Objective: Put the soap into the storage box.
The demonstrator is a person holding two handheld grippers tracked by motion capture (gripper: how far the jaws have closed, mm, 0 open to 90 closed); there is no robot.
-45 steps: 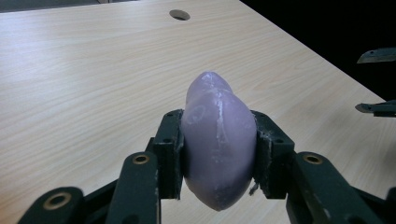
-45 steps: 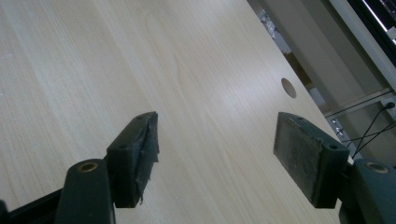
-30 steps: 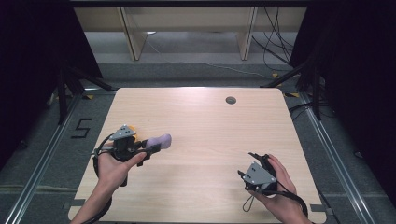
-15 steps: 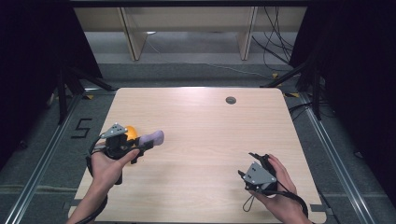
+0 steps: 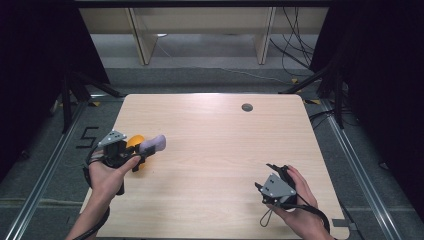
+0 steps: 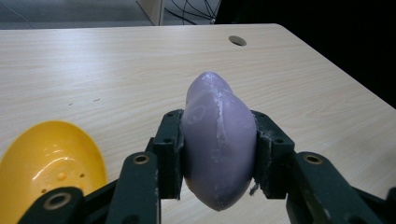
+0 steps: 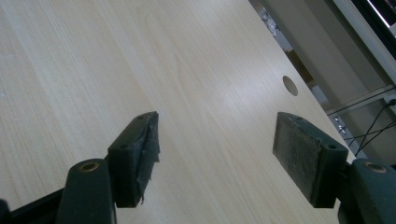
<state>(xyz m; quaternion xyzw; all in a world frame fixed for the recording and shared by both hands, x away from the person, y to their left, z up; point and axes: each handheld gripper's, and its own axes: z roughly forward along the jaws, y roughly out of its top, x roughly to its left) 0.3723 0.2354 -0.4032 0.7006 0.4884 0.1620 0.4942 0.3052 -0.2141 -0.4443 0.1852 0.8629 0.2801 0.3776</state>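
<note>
1. Where the high view looked down on the pale wooden table point(image 5: 215, 150), the left gripper point(image 5: 141, 151) sat at the left-centre of the frame, near the table's left edge, with its jaws closed on a smooth lilac egg-shaped plastic piece point(image 5: 153, 144). A glossy yellow plastic shell half point(image 5: 134, 142) showed just beside that piece, at the gripper's far side; whether the two touched could not be told from above. The right gripper point(image 5: 261, 189) rested low at the lower right of the frame, well apart from both pieces, and its jaws were too small there to judge.

2. Seen in the left gripper view, the lilac piece point(image 6: 218, 140) stood at the centre of the frame, pinched on both flanks by the black pads and held above the tabletop. The yellow shell half point(image 6: 49, 163) lay at the lower left, hollow side up, beside the left gripper point(image 6: 218, 156) and apart from the lilac piece.

3. Seen in the right gripper view, the right gripper point(image 7: 215, 156) had its jaws spread wide with bare table point(image 7: 93, 70) between them, holding nothing.

4. Judged from this, the pick-up of the lilac piece was done; setting it down, perhaps with the yellow half, was left.
</note>
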